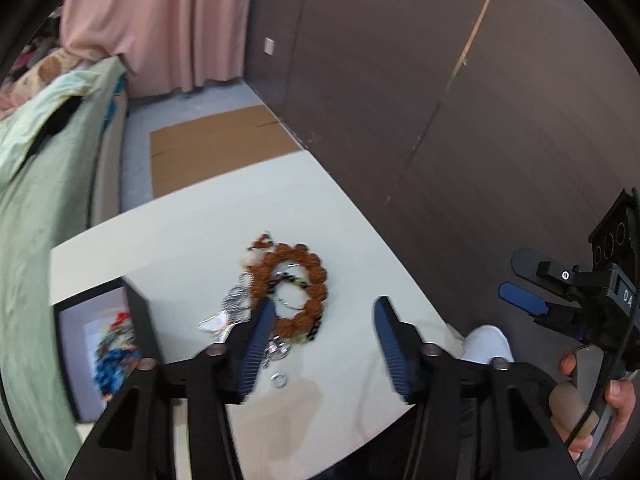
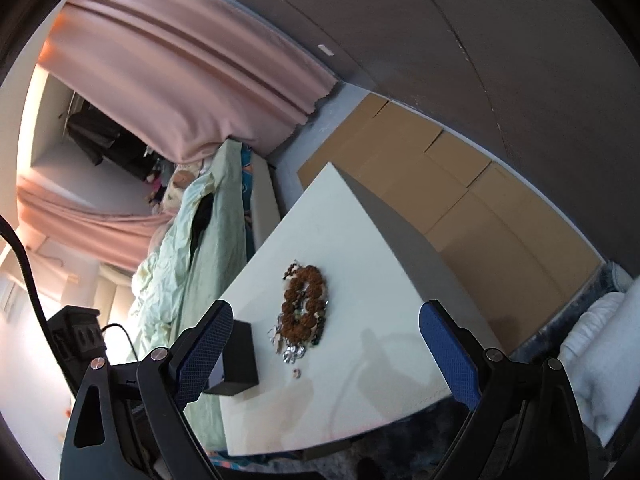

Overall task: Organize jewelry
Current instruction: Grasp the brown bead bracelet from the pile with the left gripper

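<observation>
**Brown bead bracelet first: pick from the pile, drop in the box**

Brown bead bracelet point(image 1: 298, 292) tops the jewelry pile point(image 1: 256, 312) mid-surface point(image 1: 360, 240). Left hand-held gripper point(image 1: 324, 340) is held wide apart, empty, just short of it; right hand-held gripper point(image 2: 324, 348) likewise spread, nothing held. Black box point(image 1: 100, 344) sits at 9 o'clock of the pile. One bead arc should be pinched, lifted slowly so tangled chains are shed. Small ring point(image 1: 279, 379) is left for later.
</observation>
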{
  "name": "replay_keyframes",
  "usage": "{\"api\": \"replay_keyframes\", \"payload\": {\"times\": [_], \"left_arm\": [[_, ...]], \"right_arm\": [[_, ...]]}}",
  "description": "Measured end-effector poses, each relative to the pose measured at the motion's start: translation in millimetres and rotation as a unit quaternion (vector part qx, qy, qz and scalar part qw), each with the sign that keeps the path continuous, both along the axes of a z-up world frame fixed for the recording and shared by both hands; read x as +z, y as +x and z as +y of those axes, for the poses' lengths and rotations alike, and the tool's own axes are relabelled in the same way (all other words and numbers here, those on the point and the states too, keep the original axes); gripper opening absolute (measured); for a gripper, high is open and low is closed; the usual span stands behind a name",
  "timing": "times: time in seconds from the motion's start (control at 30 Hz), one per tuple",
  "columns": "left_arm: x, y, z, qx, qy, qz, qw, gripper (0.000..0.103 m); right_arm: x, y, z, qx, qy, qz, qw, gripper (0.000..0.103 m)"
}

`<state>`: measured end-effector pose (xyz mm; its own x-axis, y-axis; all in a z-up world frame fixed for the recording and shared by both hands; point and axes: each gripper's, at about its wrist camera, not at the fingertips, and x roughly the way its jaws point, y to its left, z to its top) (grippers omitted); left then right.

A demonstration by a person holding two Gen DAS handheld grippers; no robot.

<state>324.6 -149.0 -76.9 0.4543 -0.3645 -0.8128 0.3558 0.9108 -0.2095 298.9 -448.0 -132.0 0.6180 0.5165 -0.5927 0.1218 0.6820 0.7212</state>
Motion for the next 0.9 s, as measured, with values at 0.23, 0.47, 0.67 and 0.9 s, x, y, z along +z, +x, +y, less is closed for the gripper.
{"api": "replay_keyframes", "payload": {"times": [0.23,0.47,0.67,0.9], "left_arm": [[-35.7,25.5,-18.5,-0.024,0.007,0.034,0.9991,0.047],[-64.0,37.1,-24.2,-0.025,0.025,0.048,0.9982,0.047],[-80.0,31.6,-35.4,-0.041,0.065,0.036,0.9964,0.028],[-66.5,30.1,-24.2,-0.040,0.058,0.015,0.9974,0.019]], "right_arm": [[-26.8,15.4,0.8,0.003,0.013,0.040,0.999,0.095],[-36.9,26.2,3.5,0.002,0.012,0.066,0.998,0.095],[-34.6,29.0,13.1,0.007,0.012,0.068,0.998,0.095],[-30.6,33.1,28.7,0.025,-0.004,0.060,0.998,0.084]]}}
